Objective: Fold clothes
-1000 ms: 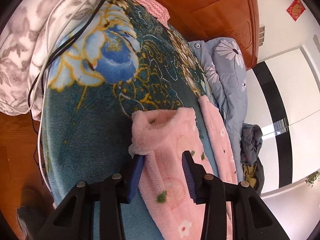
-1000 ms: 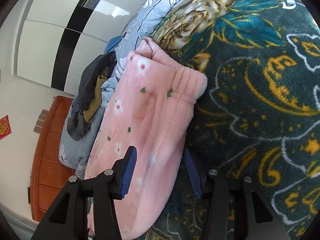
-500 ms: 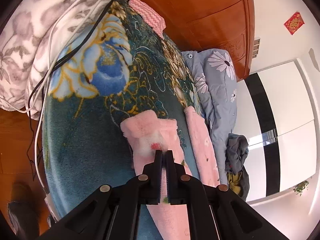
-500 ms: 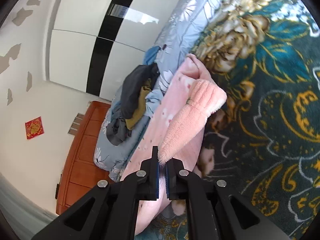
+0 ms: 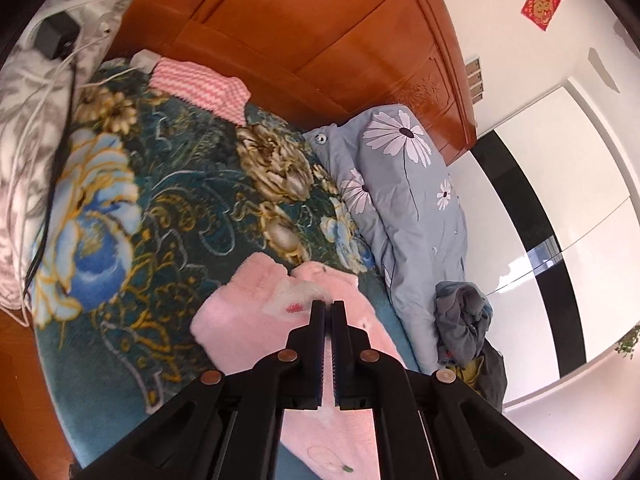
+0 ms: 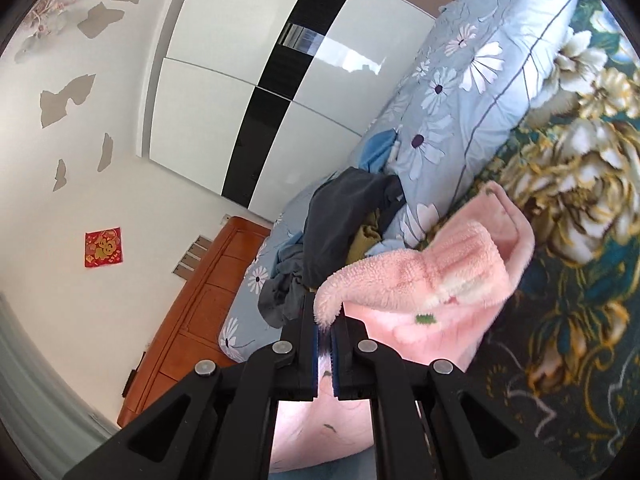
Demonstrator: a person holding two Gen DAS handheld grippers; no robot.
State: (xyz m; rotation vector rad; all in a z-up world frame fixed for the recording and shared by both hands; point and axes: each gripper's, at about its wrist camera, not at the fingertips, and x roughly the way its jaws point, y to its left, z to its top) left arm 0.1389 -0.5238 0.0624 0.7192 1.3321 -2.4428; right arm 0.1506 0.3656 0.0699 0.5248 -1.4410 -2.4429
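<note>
Pink fleece fills the middle of the left wrist view: one pink garment (image 5: 256, 320) with small flower prints lies on the bed, on a dark green blanket (image 5: 168, 216) with big gold and blue flowers. The left tongs (image 5: 328, 305) are pressed together on a raised fold of this garment, with only a thin strip of fleece between the two fingers. Behind it I count one wooden headboard (image 5: 320, 32), one grey-blue quilt (image 5: 412, 200) with white daisies, one pink and white zigzag cloth (image 5: 200, 88) and one heap of dark clothes (image 5: 464, 320). One red square paper (image 5: 541, 3) hangs on the wall; its gold sign is too small to read.

In the right wrist view the right tongs (image 6: 325, 322) are also closed, and they pinch a fluffy edge of the same pink garment (image 6: 440, 280), which is lifted and doubled over the part lying on the blanket (image 6: 580, 240). The quilt (image 6: 472, 92) and the dark clothes (image 6: 340, 216) are beside it. The red paper (image 6: 103, 249) shows again, still unreadable, near one white and black wardrobe (image 6: 256, 80).
</note>
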